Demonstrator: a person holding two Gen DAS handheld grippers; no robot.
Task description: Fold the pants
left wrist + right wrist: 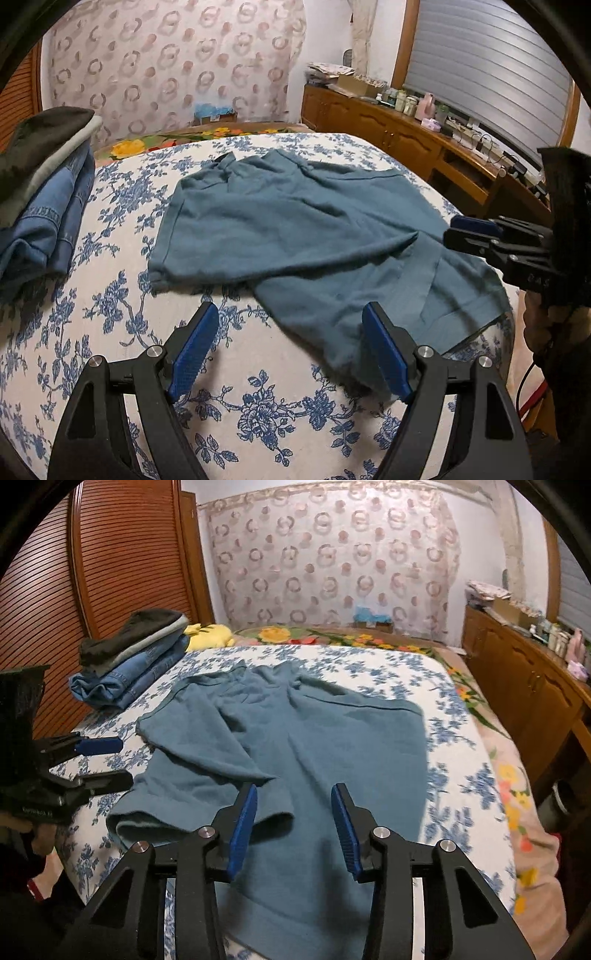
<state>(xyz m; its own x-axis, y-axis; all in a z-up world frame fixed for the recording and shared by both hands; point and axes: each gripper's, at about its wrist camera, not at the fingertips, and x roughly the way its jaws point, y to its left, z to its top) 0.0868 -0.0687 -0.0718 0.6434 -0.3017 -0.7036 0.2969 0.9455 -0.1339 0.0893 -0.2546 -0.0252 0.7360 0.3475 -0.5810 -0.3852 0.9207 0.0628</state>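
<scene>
The teal pants [280,229] lay spread on a bed with a blue-flowered bedspread [110,332], filling the middle of both views. Their long axis ran from the near edge of the bed toward the far wall: the waistband end pointed away, at the upper centre of the frame, and the leg ends pointed toward the cameras. In the right wrist view one leg [192,794] lay folded across toward the lower left, its hem turned up near the bed's edge, while the other leg ran straight down to the bottom of the frame.

The left gripper [291,347] stood wide open over the bedspread at the lower centre of its view. Its right-hand pad lay at the edge of the near leg hem, and nothing was clamped between the pads. The right gripper [291,827] was partly open above the cloth of the straight leg; its pads pressed on nothing.

A stack of folded clothes [129,664], jeans beneath and darker garments on top, sat at the upper left, well apart from the pants. A wooden cabinet [388,125] with small clutter on top occupied the upper right.
</scene>
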